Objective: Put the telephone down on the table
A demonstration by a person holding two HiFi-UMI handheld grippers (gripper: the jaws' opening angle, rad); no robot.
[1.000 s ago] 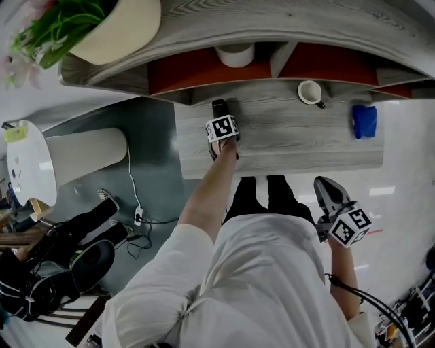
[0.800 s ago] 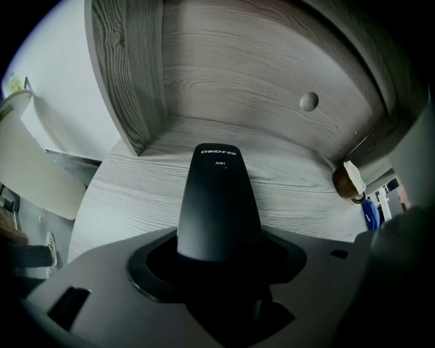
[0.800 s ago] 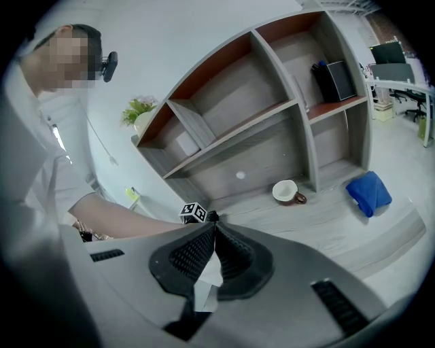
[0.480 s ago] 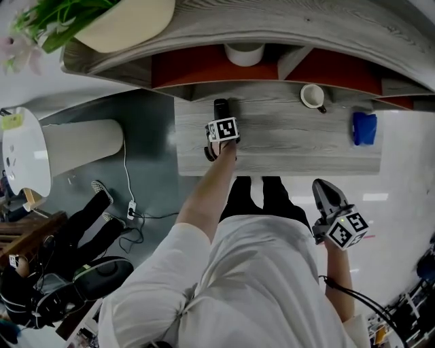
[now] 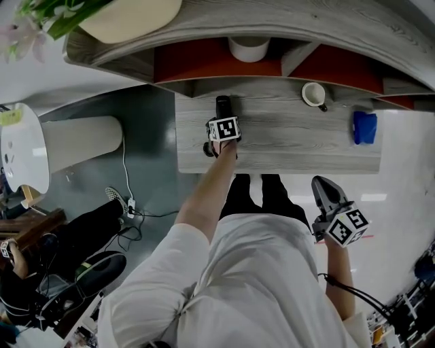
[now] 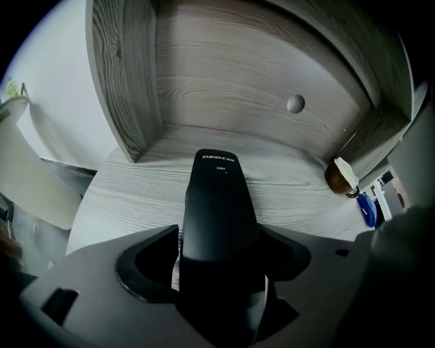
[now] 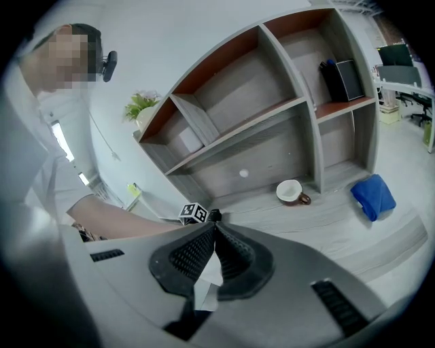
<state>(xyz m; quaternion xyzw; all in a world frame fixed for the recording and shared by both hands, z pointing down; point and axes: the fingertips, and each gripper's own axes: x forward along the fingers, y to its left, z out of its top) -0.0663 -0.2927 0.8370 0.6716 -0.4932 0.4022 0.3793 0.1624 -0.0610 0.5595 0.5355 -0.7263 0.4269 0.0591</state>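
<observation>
The black telephone [image 6: 217, 211] lies flat on the grey wooden table [image 5: 306, 143], near its left end and just in front of the shelf unit. It is also seen in the head view [image 5: 222, 107]. My left gripper [image 5: 221, 121] reaches over it from the front edge. The telephone's near end sits between the jaws of my left gripper [image 6: 219, 238], which are opening. A thin bright gap shows beside the right jaw. My right gripper [image 5: 323, 185] hangs off the table by my right side. In its own view the right gripper [image 7: 212, 228] is shut on nothing.
A cup [image 5: 311, 93] stands at the back of the table and a blue cloth [image 5: 364, 126] lies at its right end. Shelves with a white roll [image 5: 248, 49] and a plant pot [image 5: 129, 17] overhang the back. A cable [image 5: 129, 183] and a seated person's legs [image 5: 81, 231] are at the left.
The left gripper stays over the telephone at the table's left part. The right gripper hangs in the same place. Only the head view has shifted slightly.
</observation>
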